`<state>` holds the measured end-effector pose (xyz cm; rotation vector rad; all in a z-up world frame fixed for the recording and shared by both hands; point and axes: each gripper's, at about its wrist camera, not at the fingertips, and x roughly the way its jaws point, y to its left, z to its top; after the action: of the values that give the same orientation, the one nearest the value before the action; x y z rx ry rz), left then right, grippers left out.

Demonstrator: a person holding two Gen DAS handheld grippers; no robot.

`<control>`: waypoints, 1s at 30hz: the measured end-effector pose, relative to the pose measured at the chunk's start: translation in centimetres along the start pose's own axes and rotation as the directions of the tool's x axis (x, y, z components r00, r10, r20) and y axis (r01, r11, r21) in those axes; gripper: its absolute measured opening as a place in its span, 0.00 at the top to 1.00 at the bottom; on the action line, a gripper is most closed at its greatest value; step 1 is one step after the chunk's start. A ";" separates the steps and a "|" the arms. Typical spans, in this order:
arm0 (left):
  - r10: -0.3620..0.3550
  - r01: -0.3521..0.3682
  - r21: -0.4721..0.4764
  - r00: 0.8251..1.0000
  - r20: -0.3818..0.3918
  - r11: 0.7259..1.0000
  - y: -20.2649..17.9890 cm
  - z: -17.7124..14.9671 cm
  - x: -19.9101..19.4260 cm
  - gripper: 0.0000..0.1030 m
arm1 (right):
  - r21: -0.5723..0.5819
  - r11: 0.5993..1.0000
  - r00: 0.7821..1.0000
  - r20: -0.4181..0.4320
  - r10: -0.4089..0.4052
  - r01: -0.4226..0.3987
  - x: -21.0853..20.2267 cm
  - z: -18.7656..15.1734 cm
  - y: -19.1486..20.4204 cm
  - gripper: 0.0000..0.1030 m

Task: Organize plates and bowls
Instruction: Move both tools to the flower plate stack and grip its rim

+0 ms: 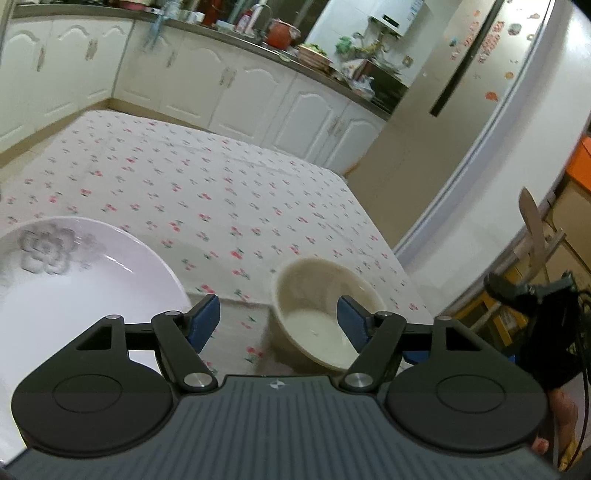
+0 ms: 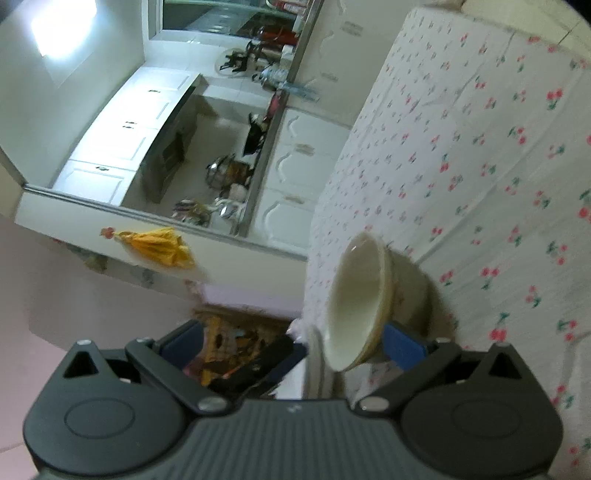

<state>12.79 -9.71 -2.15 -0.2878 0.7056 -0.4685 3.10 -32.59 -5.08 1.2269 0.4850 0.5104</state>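
A cream bowl (image 1: 317,280) rests on the flowered tablecloth (image 1: 221,184) near the table's right corner. A white plate (image 1: 74,288) with a grey flower print lies to its left. My left gripper (image 1: 277,306) hangs open above the cloth between them; its right pad (image 1: 351,325) overlaps the bowl in the picture, and nothing is gripped. In the rolled right wrist view the same bowl (image 2: 358,299) stands just ahead of my right gripper (image 2: 291,332), which is open wide. Its right pad (image 2: 402,349) is beside the bowl's base. The plate's rim (image 2: 316,354) shows edge-on next to the bowl.
White kitchen cabinets (image 1: 236,92) and a cluttered counter (image 1: 280,33) run behind the table. A tall fridge (image 1: 461,92) stands at the right. A gloved hand (image 1: 546,339) and a wooden chair back (image 1: 532,229) are at the right edge.
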 end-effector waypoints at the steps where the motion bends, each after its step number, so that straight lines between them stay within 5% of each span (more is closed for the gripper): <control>1: 0.012 -0.012 0.000 1.000 0.014 1.000 0.3 0.2 -0.4 0.17 | -0.008 1.000 1.000 0.017 -0.022 0.022 -0.1 0.0 0.0 0.00; 10: 0.220 -0.213 -0.070 0.967 0.126 0.975 5.6 0.2 -5.8 0.11 | -0.173 0.975 0.986 0.117 -0.122 0.141 -0.7 -1.3 2.0 0.00; 18: 0.359 -0.332 -0.199 0.925 0.122 0.922 10.4 -1.4 -9.0 0.15 | -0.369 0.927 0.994 -0.054 -0.093 0.067 4.7 -5.2 6.9 0.00; 24: 0.352 -0.319 -0.244 0.931 0.102 0.916 11.8 -2.1 -9.1 0.21 | -0.418 0.907 0.966 -0.214 -0.145 0.044 10.7 -8.5 8.0 0.00; 30: 0.319 -0.289 -0.265 0.945 0.075 0.920 13.0 -2.1 -8.1 0.38 | -0.441 0.885 0.937 -0.219 -0.271 0.152 14.3 -9.9 6.8 0.00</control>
<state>10.05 5.34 -4.50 -0.4315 0.6808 -0.0624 7.75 -14.71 -2.20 0.6799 0.6991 0.5637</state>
